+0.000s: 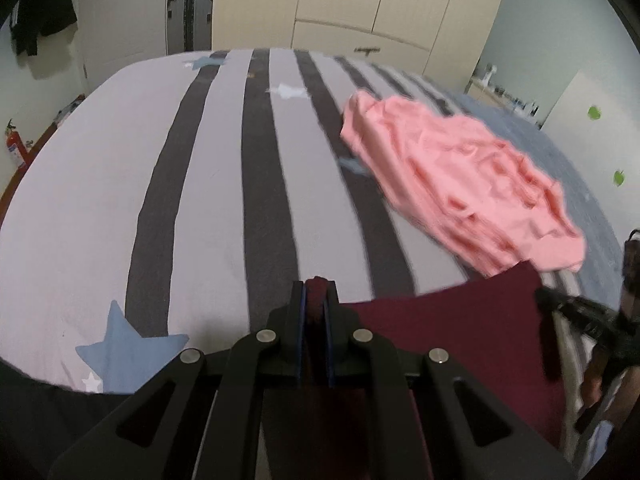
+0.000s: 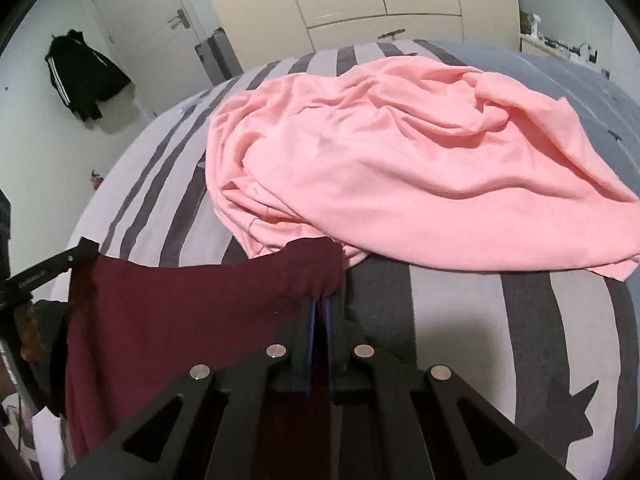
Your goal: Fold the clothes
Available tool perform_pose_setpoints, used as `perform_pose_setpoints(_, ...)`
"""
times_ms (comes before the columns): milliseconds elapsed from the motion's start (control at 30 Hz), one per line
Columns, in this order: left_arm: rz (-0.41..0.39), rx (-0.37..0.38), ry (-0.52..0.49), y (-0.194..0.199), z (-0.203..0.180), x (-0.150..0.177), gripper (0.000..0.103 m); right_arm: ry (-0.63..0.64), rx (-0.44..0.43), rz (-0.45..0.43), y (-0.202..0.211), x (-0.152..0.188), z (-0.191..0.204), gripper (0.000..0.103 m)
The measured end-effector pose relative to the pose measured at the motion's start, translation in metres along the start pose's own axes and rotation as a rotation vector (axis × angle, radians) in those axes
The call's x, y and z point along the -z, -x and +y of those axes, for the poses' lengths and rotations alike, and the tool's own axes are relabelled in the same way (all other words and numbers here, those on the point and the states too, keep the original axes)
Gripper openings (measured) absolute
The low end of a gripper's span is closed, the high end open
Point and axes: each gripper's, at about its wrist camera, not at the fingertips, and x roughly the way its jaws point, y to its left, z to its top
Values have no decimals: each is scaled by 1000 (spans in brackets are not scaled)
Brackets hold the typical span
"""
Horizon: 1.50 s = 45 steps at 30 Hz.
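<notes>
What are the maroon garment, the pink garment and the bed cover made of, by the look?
Maroon garment: thin matte knit, likely cotton jersey; it hangs limp with soft folds.
Pink garment: light matte jersey-like cloth, crumpled into fine soft creases; fibre unclear.
Bed cover: smooth matte woven sheet, probably cotton, with grey stripes and star shapes that may be printed; it lies flat.

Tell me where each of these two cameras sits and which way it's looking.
Left wrist: on the left claw, looking forward and down across the striped bed; the claw pinches the maroon garment, and the right claw shows at the right edge.
Right wrist: on the right claw, facing the pink garment.
Shared: both garments, bed, wardrobe.
</notes>
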Motion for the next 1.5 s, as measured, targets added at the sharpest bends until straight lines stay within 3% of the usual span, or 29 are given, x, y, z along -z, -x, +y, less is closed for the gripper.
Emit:
perform_pose_setpoints(133, 51, -27, 3, -21, 5, 9, 6, -16, 3, 49, -17, 8, -8, 4)
perform_pose_setpoints(267, 32, -24, 29, -19, 5, 8, 9, 7, 14, 51, -19, 4, -4, 5)
perform_pose_setpoints(300, 11, -19, 58, -12, 8, 7, 12, 14, 22, 45, -16, 4, -4, 5)
perform_pose_setpoints(367, -38, -11, 102, 9, 14, 7, 30, 37, 49, 16, -4, 5, -1, 10)
perform_pose_setpoints(433, -76, -6, 120, 34, 18, 17, 35, 56, 70, -21, 12, 8, 0, 13)
perform_pose_setpoints(500, -112, -2, 132, 59, 22, 28, 35, 71, 84, -48, 30, 15, -1, 13)
perform_pose_setpoints(667, -87, -38, 28, 105, 0, 94, 35, 119, 67, -80, 73, 51, 10, 13)
perform_pose_setpoints(867, -34, -42, -13, 137, -45, 168, 35, 164, 24, -34, 108, 123, 38, 13)
perform_pose_setpoints(1033, -28, -74, -41, 146, -79, 205, 35, 131, 17, 36, 113, 170, 54, 13)
perform_pose_setpoints(1200, -5, -125, -130, 147, -105, 229, 34, 115, 28, 46, 106, 179, 53, 13)
perform_pose_setpoints(1267, 15, -135, -154, 141, -110, 235, 27, 107, 27, 43, 103, 178, 51, 13)
perform_pose_setpoints(1500, 63, -206, -124, 125, -104, 245, 19, 111, 31, 31, 99, 173, 49, 13)
